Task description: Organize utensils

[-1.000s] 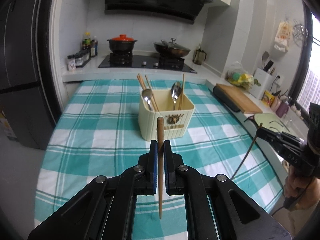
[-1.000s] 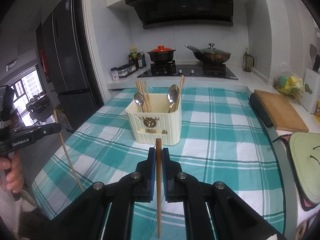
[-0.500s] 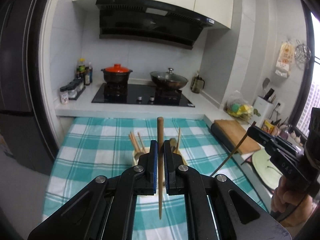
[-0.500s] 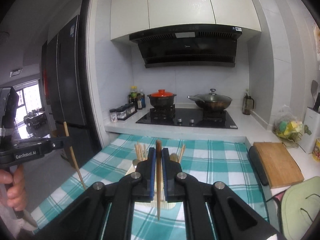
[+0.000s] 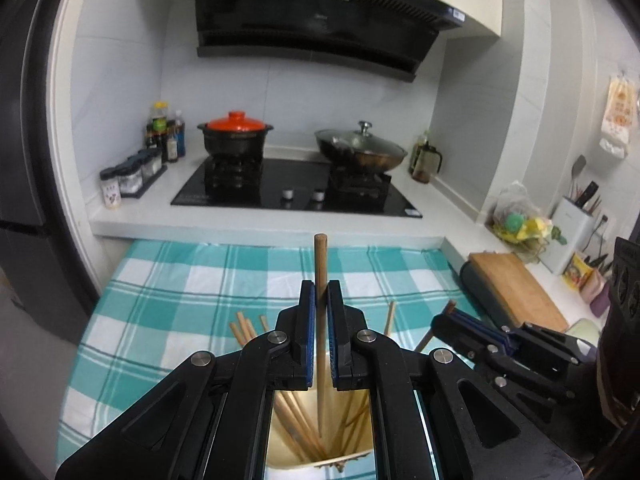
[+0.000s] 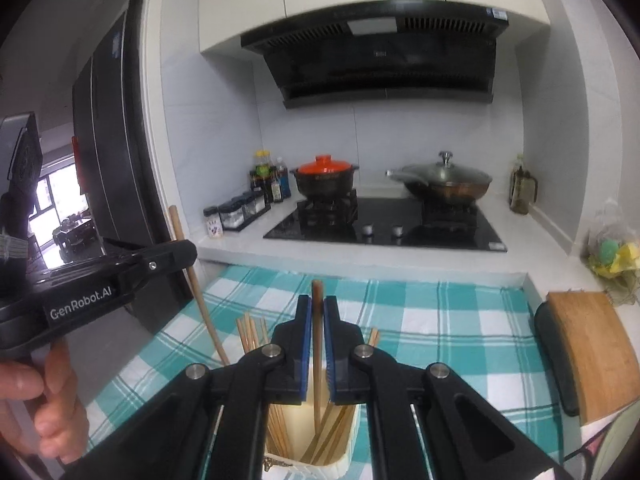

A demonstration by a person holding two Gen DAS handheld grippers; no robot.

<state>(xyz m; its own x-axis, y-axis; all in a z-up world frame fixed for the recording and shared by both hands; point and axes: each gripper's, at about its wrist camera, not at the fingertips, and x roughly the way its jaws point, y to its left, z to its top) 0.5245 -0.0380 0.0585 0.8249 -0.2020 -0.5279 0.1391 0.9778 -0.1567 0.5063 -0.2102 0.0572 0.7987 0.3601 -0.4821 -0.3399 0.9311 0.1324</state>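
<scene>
My left gripper is shut on a wooden chopstick held upright, its lower end inside the cream utensil holder directly below. My right gripper is shut on a second wooden chopstick, also upright with its lower end in the same holder. Several chopsticks lean inside the holder. The right gripper shows at the right in the left wrist view; the left gripper shows at the left in the right wrist view.
The holder stands on a teal checked cloth. Behind it is a stove with a red-lidded pot and a lidded wok. Spice jars stand left, a wooden cutting board right.
Both grippers have risen and moved forward over the holder, and the lower ends of both chopsticks now hang inside it. Both grips stay shut.
</scene>
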